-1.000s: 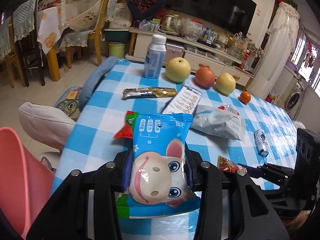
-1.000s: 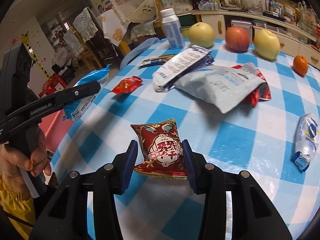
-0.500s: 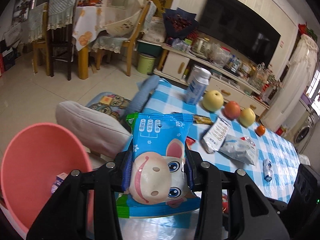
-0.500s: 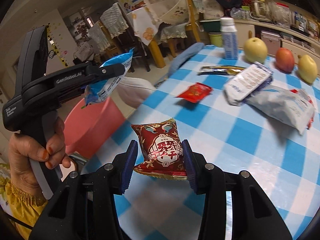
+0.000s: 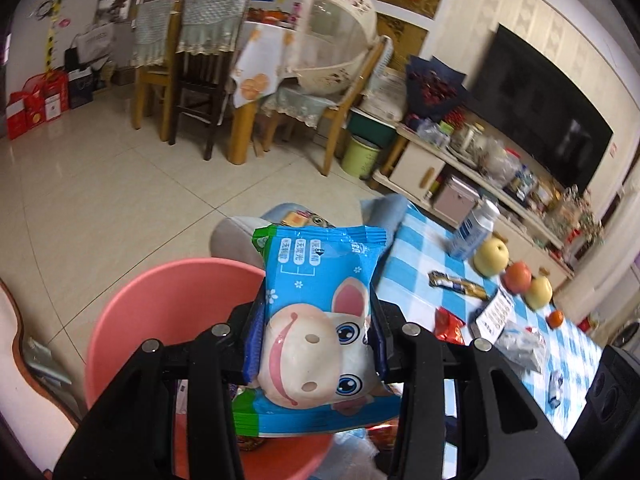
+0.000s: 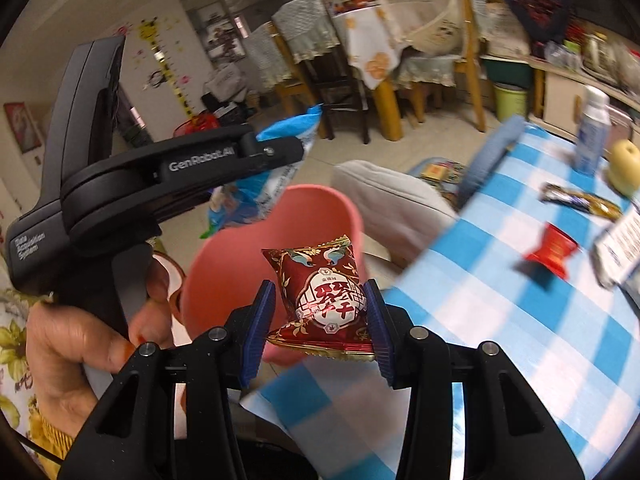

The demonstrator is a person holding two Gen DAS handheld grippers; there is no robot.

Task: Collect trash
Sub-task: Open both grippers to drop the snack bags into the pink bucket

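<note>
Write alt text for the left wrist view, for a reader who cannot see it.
The left tool grips a blue snack packet with a cartoon cow face, held over a pink bin on the tiled floor. To the right, a blue checked table carries more wrappers, fruit and a bottle.

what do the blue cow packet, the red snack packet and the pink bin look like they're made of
Blue cow packet: thin glossy plastic film, judging by its crimped, sealed top edge and printed sheen.
Red snack packet: shiny film, probably foil-lined; gold print glints and the edges are serrated.
Pink bin: smooth moulded plastic by the look of it, with even colour, a rounded rim and a soft sheen.
</note>
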